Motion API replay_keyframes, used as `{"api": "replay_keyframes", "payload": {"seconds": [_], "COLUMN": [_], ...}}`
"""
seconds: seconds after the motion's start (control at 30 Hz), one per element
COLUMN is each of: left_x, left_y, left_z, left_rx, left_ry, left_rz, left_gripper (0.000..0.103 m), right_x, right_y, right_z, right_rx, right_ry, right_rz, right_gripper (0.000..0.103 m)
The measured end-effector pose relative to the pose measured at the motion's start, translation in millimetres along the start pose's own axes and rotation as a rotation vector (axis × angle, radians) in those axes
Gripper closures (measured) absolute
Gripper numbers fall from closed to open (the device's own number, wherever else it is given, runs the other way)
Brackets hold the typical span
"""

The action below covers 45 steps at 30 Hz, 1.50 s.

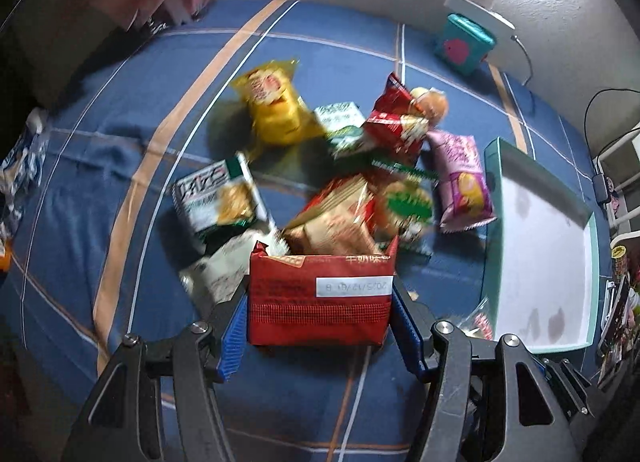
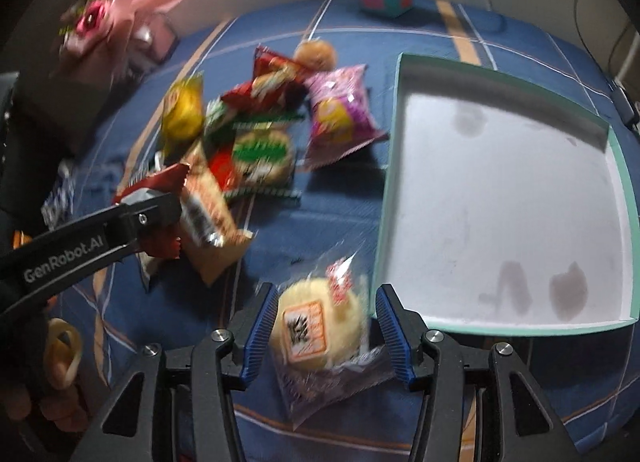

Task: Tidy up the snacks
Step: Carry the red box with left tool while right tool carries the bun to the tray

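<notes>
1. While it hangs over the blue sheet [image 1: 100,190], the left gripper [image 1: 318,310] squeezes a red snack pack [image 1: 320,302] tight between its blue pads.
2. Open wide, the right gripper [image 2: 326,328] sits around a clear bun pack [image 2: 320,326], which lies on the sheet.
3. Just beside that bun is the teal box [image 2: 616,166].
4. More snacks lie piled near the box, like the purple bag [image 2: 340,110].

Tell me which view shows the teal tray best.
The right wrist view: the tray fills its right side, with all four walls and the stained white floor visible. The left wrist view catches the tray only at the right edge, foreshortened, its near corner partly behind the left tool.
</notes>
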<state>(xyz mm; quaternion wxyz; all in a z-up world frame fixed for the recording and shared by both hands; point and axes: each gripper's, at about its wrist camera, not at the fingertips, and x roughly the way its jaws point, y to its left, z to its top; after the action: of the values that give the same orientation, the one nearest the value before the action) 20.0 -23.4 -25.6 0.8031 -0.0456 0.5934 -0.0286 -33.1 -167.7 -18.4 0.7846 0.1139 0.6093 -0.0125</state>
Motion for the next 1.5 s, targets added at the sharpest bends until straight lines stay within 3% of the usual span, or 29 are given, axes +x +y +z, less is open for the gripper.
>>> {"api": "replay_keyframes", "payload": {"seconds": [0.17, 0.37, 0.63, 0.73, 0.87, 1.07, 1.27, 1.5], "left_x": [12.0, 12.2, 20.0, 22.5, 12.0, -12.5, -14.1, -6.0], "left_y": [12.8, 18.5, 15.6, 14.6, 14.0, 3.0, -25.5, -89.5], "left_z": [-12.8, -19.9, -18.9, -18.4, -14.8, 0.1, 18.9, 32.8], "left_rx": [-0.044, -0.062, -0.058, -0.06, -0.063, -0.049, 0.01, 0.154], "left_ry": [0.072, 0.091, 0.109, 0.112, 0.079, -0.03, -0.086, -0.125], "left_rz": [0.0, 0.003, 0.002, 0.001, -0.013, -0.042, -0.107, -0.191], "left_gripper": [0.038, 0.038, 0.038, 0.038, 0.038, 0.038, 0.038, 0.038], "right_x": [5.8, 14.8, 40.7, 37.6, 18.0, -35.2, -42.7, -39.0], "right_y": [11.7, 21.1, 18.0, 20.7, 16.2, 9.2, -44.1, -108.3], "right_z": [-13.5, -21.5, -27.5, -28.3, -27.5, -24.1, 10.5, 37.0], "right_rx": [-0.04, -0.072, -0.072, -0.076, -0.035, 0.019, 0.199, 0.397], "right_ry": [0.048, 0.099, 0.167, 0.149, 0.103, -0.066, -0.13, -0.171], "right_rz": [-0.015, -0.03, -0.066, -0.072, -0.007, 0.048, -0.066, -0.114], "right_gripper": [0.043, 0.038, 0.042, 0.045, 0.046, 0.046, 0.046, 0.046]}}
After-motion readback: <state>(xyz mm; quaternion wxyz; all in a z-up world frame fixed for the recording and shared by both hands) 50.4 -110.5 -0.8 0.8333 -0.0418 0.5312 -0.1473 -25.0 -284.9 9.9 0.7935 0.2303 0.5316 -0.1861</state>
